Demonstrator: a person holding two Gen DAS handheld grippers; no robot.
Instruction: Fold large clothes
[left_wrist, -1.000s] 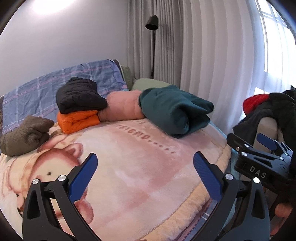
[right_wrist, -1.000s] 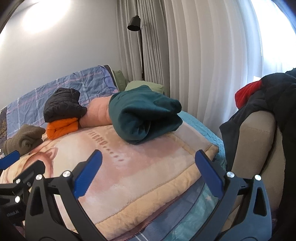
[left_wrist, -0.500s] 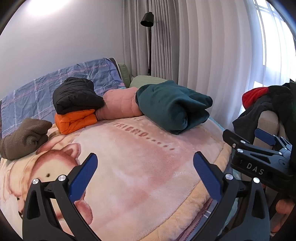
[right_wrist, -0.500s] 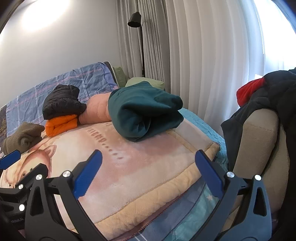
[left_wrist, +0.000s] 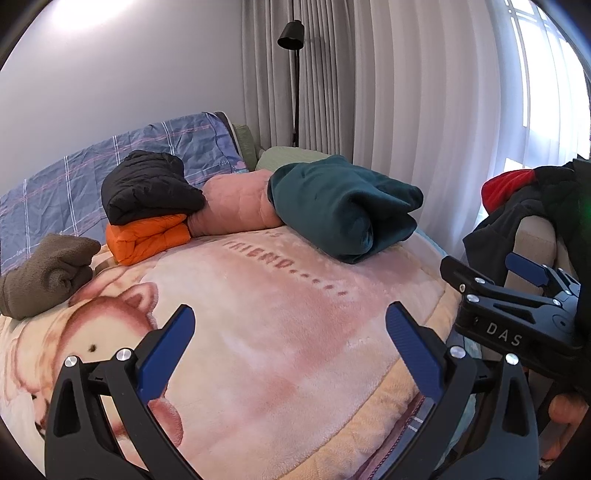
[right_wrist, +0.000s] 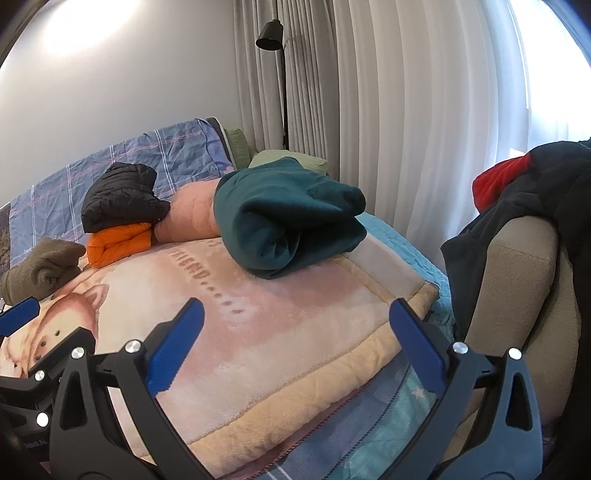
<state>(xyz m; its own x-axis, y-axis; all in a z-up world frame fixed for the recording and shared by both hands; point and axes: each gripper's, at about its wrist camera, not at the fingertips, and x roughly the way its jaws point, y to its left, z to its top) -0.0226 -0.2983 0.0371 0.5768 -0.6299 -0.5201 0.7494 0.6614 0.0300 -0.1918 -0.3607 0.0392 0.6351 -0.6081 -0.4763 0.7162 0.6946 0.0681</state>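
Observation:
Folded clothes line the far side of the pink blanket (left_wrist: 280, 332): a dark green bundle (left_wrist: 340, 210) (right_wrist: 284, 221), a pink one (left_wrist: 236, 206), a black jacket (left_wrist: 147, 188) on an orange one (left_wrist: 147, 236), and an olive bundle (left_wrist: 44, 273). Unfolded dark and red clothes (right_wrist: 535, 192) (left_wrist: 532, 192) hang over a beige armchair (right_wrist: 517, 288) on the right. My left gripper (left_wrist: 290, 345) is open over the blanket, holding nothing. Near the bed's corner my right gripper (right_wrist: 295, 341) is open too, and it shows in the left wrist view (left_wrist: 513, 280).
A blue plaid pillow (left_wrist: 110, 162) and a green pillow (right_wrist: 288, 158) lie at the head of the bed. A black floor lamp (right_wrist: 273, 37) stands by the grey and white curtains (right_wrist: 406, 110). The armchair sits close to the bed's right edge.
Both grippers have drifted slightly, so the bed and folded piles sit a little lower and nearer in view. Both stay open and empty.

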